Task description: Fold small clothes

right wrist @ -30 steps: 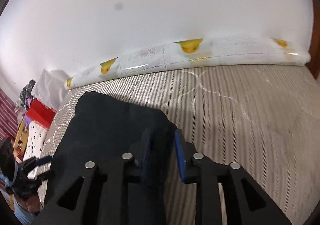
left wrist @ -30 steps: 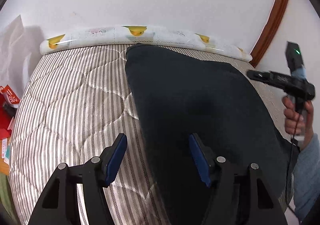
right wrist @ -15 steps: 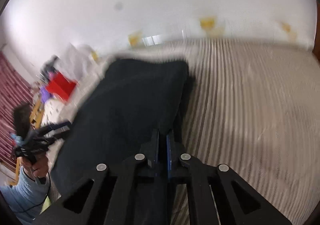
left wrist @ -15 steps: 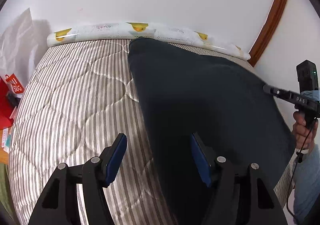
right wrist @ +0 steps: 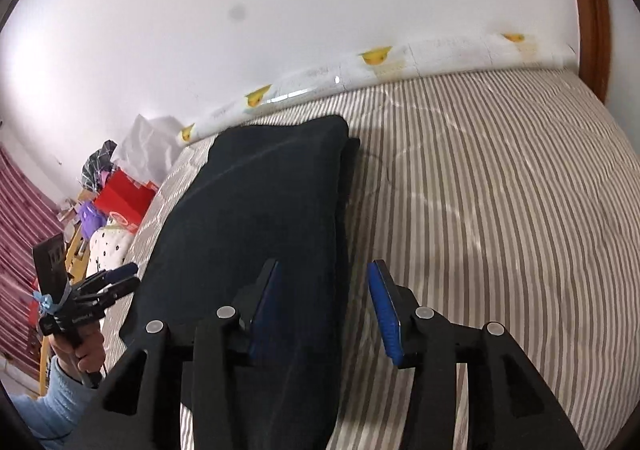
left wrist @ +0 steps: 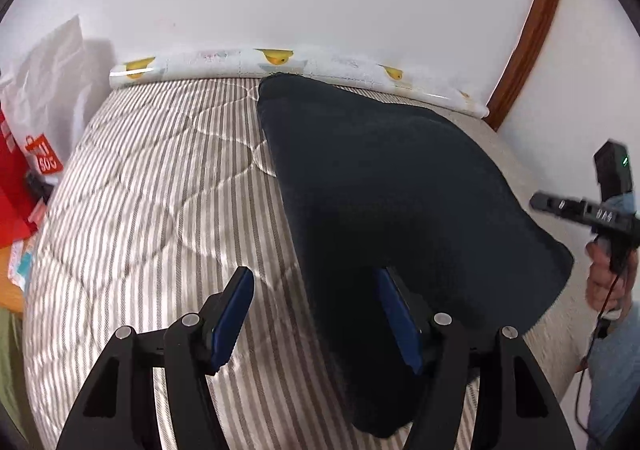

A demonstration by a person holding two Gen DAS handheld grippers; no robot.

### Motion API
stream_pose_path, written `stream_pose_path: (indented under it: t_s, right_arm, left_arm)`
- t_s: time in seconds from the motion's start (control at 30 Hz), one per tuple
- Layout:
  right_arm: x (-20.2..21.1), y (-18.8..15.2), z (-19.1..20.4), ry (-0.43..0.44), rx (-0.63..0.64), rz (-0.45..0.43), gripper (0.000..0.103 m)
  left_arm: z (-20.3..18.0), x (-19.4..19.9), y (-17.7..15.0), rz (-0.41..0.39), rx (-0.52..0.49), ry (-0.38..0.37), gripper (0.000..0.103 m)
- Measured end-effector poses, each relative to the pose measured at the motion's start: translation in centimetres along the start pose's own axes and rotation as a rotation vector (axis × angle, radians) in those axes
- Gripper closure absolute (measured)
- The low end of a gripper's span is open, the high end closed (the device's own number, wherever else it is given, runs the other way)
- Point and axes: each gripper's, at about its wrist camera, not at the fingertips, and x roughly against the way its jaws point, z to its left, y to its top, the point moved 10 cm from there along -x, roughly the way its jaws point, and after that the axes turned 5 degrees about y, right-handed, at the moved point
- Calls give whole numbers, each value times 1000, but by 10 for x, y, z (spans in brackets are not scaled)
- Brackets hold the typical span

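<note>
A dark navy garment lies flat and folded on the striped mattress; it also shows in the right wrist view. My left gripper is open, its left finger over bare mattress and its right finger over the garment's left edge. My right gripper is open and empty, straddling the garment's right edge. The right gripper also shows in the left wrist view beyond the garment's right corner. The left gripper shows in the right wrist view.
A white roll with yellow ducks lies along the wall at the mattress's far edge. Red bags and clutter stand left of the bed. A wooden door frame is at the right.
My right gripper was shut on the garment's edge; it has let go and opened. The garment has settled flat on the mattress. My left gripper stays open.
</note>
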Motion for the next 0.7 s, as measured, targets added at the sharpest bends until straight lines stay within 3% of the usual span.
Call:
stream_pose_path:
  t_s: [0.1, 0.13, 0.17, 0.3, 0.47, 0.7]
  right_arm:
    - [-14, -17, 1, 30, -25, 65, 59]
    - [-18, -20, 3, 42, -9, 73, 82]
    - [-17, -21, 6, 38, 23, 61, 98]
    - [26, -7, 15, 102, 87, -137, 97]
    - [18, -15, 6, 60, 46, -93, 97]
    - [49, -14, 15, -207, 117, -182, 93]
  left_arm:
    - [-1, 0, -5, 12, 28, -25, 40]
    - [-1, 0, -7, 14, 31, -27, 40]
    - [0, -1, -9, 15, 34, -25, 39]
    - [-1, 2, -20, 25, 46, -26, 39]
    - [-3, 12, -27, 12, 6, -9, 39]
    - [-7, 33, -49, -8, -78, 2, 39]
